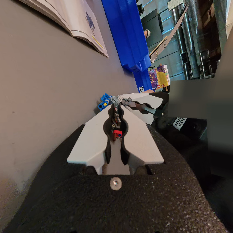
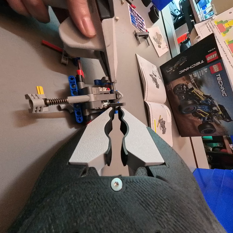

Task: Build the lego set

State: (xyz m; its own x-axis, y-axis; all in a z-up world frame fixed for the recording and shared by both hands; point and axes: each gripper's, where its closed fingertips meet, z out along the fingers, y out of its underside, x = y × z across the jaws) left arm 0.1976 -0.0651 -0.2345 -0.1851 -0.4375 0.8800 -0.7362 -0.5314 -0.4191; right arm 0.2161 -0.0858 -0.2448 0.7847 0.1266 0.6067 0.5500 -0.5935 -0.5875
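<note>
Brick assembly (image 2: pixel 90 98) is pinched by both grippers' nearly closed fingers, left (image 1: pixel 115 107) and right (image 2: pixel 116 109).

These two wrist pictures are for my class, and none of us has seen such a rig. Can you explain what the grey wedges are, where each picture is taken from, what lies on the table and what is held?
The grey wedges are the two fingers of hand-held grippers; a person holds one in each hand, and a camera on each looks forward along its fingers.

In the left wrist view, the left gripper is closed on a toy-brick assembly of grey, blue and red parts. The other gripper reaches in from the right.

In the right wrist view, the right gripper pinches a small blue pin under a dark part of the same assembly, which has a spring strut. A hand works the left gripper above.

On the grey table lie an open instruction booklet, the set's box, a sticker sheet, loose parts and blue bins.
</note>
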